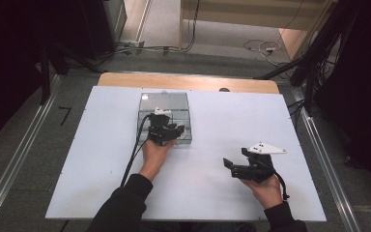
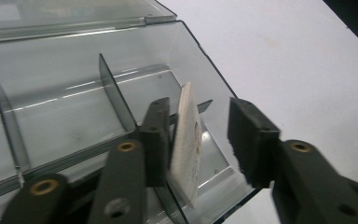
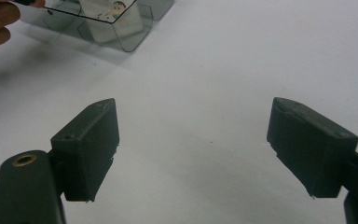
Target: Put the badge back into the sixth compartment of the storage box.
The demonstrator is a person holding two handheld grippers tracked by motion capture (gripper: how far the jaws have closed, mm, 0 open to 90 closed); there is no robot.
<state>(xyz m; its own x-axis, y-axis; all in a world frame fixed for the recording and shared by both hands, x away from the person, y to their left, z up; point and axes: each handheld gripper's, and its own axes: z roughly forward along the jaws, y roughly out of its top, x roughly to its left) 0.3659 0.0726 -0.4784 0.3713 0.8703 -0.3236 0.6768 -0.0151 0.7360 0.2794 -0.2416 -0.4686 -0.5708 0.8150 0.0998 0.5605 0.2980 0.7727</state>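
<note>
Now the card stands on edge in the box's end compartment at frame centre, between the left gripper's parted jaws, seemingly released; the right gripper hangs wide and empty, so only withdrawing remains.

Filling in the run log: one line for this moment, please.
left tool: open, over clear box | card: upright in end compartment, leaning on one pad | right tool: open, nothing between

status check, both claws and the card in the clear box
Left claw open over the clear box, card leaning on one pad, not pinched. Right claw open, empty, above the bare white table. Nothing in the way.
</note>
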